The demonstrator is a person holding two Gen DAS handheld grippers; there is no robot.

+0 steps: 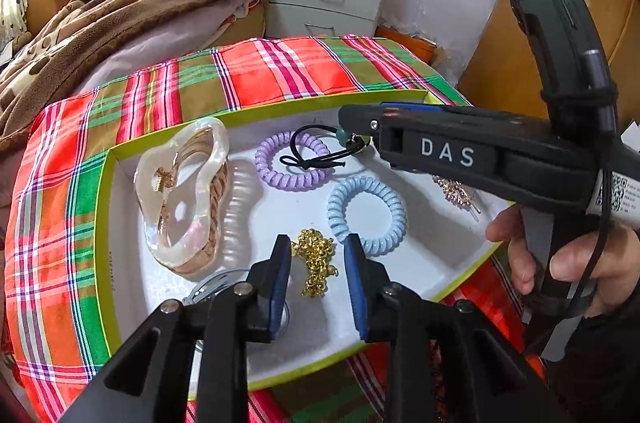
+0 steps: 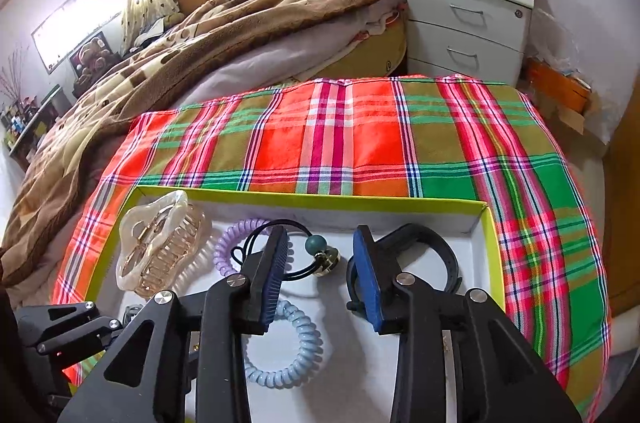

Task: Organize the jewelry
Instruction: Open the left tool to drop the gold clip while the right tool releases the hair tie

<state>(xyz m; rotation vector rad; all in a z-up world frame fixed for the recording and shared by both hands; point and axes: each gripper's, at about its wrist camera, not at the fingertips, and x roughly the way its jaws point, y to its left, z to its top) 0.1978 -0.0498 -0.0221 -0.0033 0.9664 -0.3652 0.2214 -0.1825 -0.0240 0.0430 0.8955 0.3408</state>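
A white tray with a lime rim (image 1: 102,223) (image 2: 312,198) lies on a plaid cloth. My left gripper (image 1: 318,251) is open, its blue pads on either side of a gold beaded piece (image 1: 314,263) without touching it. My right gripper (image 2: 320,243) (image 1: 352,127) is open over a black elastic tie with a teal bead and gold bell (image 2: 317,246) (image 1: 316,151). Also in the tray are a pearly claw clip (image 1: 180,191) (image 2: 156,251), a purple coil tie (image 1: 292,163) (image 2: 224,251), a blue coil tie (image 1: 368,215) (image 2: 288,355) and a black band (image 2: 432,251).
A rose-gold clip (image 1: 456,191) lies at the tray's right side, a grey clip (image 1: 212,287) under my left finger. The plaid cloth (image 2: 360,135) spreads beyond the tray. Behind are a brown blanket (image 2: 180,55) and a white drawer cabinet (image 2: 468,31). A hand (image 1: 560,255) holds the right gripper.
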